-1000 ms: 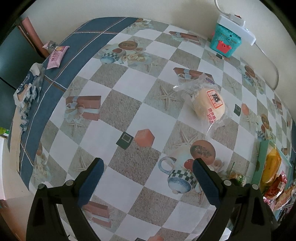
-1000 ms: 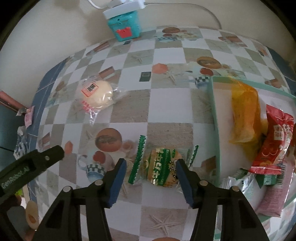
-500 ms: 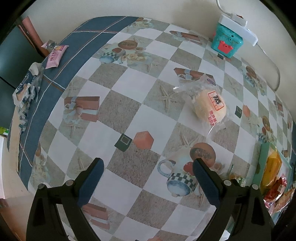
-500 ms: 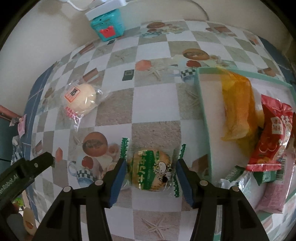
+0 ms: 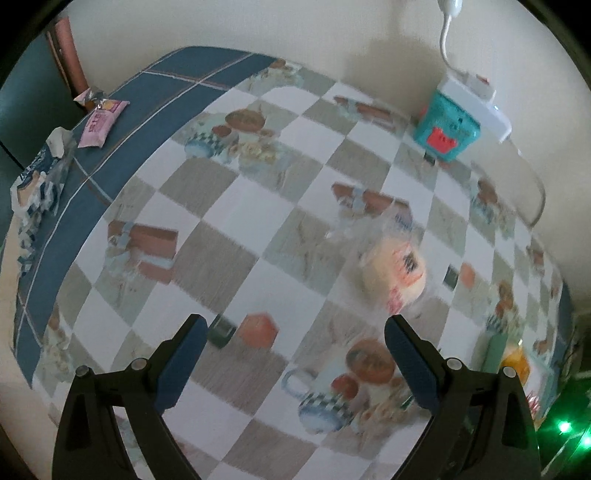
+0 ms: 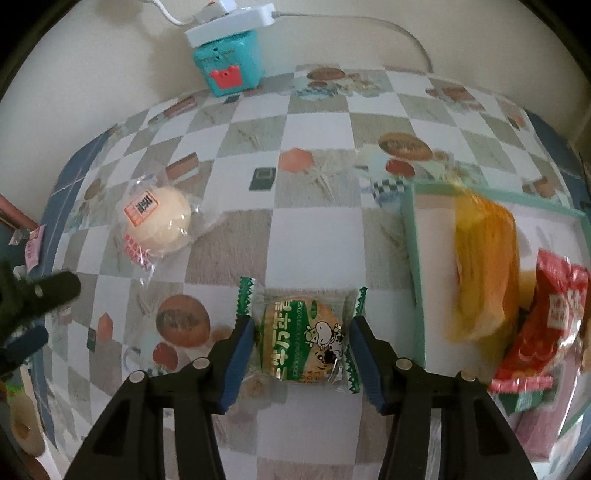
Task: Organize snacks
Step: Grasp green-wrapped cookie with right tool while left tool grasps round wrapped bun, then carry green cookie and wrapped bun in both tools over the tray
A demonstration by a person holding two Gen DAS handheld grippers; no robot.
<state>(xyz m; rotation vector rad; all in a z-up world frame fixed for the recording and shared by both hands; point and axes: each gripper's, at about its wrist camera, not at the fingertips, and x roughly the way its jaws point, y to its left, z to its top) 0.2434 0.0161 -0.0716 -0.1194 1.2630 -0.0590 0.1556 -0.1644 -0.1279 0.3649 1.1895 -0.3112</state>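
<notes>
The right gripper [image 6: 301, 341] is closing around the green cracker pack [image 6: 301, 341], now deeper between its fingers, pads not yet pressing.

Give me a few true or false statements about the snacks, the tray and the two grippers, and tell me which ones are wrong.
1. The green cracker pack lies between the right gripper's jaws. True; the jaws are closing on it.
2. The round bun is inside the tray. False: it lies on the tablecloth, well left of the tray.
3. The left gripper holds a snack. False: its jaws stand wide with only tablecloth between them.
4. The orange bag and red bag lie in the tray. True.
5. The teal box sits by the wall with a white power strip on top. True.
</notes>
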